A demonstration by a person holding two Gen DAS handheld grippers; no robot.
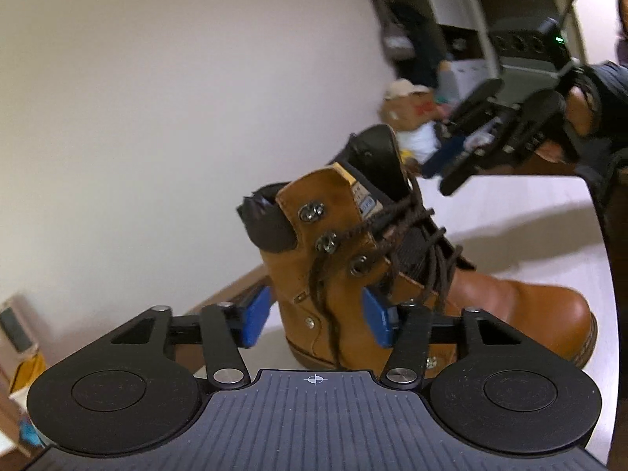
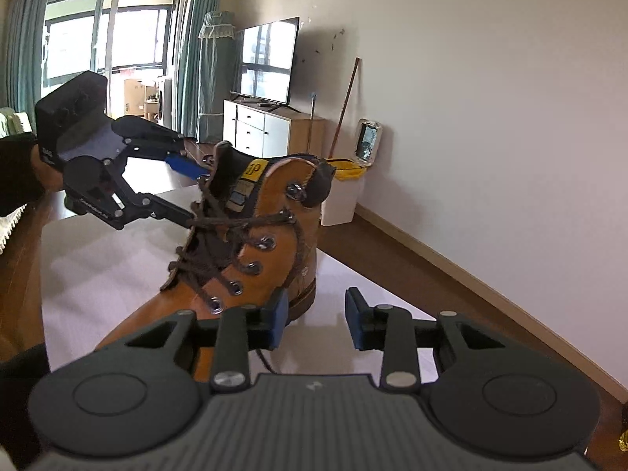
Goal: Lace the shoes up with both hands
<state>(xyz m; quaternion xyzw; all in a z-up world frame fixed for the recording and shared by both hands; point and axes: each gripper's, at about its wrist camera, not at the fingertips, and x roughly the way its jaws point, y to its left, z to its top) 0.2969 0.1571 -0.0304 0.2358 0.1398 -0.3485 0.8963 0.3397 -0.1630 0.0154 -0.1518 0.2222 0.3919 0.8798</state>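
A tan leather boot (image 1: 337, 274) with dark brown laces (image 1: 428, 243) stands upright on the white table (image 1: 530, 235), its toe pointing right in the left wrist view. My left gripper (image 1: 317, 322) is open at the boot's ankle. A loose lace end (image 1: 324, 294) hangs between its blue pads (image 1: 257, 322), which do not press on it. In the right wrist view the left gripper (image 2: 190, 194) reaches the boot (image 2: 274, 212) near the tongue and top lace crossing. My right gripper (image 2: 318, 324) is open beside the heel with only table between its pads. The right gripper (image 1: 445, 172), blurred, shows behind the boot, held by a gloved hand (image 1: 588, 110).
The table's far edge (image 2: 353, 271) drops to a wooden floor along the wall. Beyond stand a bin with a yellow bag (image 2: 349, 180), a broom (image 2: 345, 106), and a white cabinet (image 2: 259, 125) with a television (image 2: 271, 62). Boxes and clutter (image 1: 412, 110) sit behind the boot. A person (image 1: 622, 27) stands far right.
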